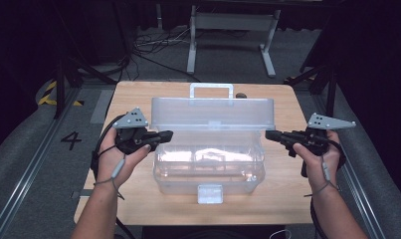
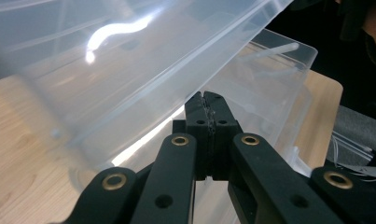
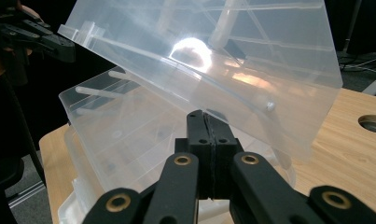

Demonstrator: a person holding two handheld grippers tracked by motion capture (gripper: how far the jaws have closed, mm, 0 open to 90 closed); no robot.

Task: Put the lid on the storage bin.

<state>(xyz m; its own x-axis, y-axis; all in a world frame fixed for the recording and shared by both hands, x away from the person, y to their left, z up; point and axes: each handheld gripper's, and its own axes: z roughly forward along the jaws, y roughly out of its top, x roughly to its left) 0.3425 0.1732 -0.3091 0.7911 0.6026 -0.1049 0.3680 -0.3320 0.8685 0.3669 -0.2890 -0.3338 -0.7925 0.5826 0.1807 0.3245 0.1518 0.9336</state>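
A clear plastic storage box (image 1: 208,172) stands in the middle of the wooden table (image 1: 138,199). Its lid (image 1: 213,113) is raised and tilted back, with a white handle (image 1: 211,89) on top. My left gripper (image 1: 168,134) is shut and empty, its tip at the lid's lower left corner. My right gripper (image 1: 267,134) is shut too, with its tip at the lower right corner. In the left gripper view the closed jaws (image 2: 208,95) sit just under the lid's edge (image 2: 176,56). The right gripper view shows the same (image 3: 206,114) beneath the lid (image 3: 232,70).
A white latch (image 1: 210,193) hangs at the box's front wall. The table has a round hole (image 3: 374,122) near its far edge. Behind the table stand a white frame (image 1: 233,30) and floor cables (image 1: 153,45). Dark curtains close both sides.
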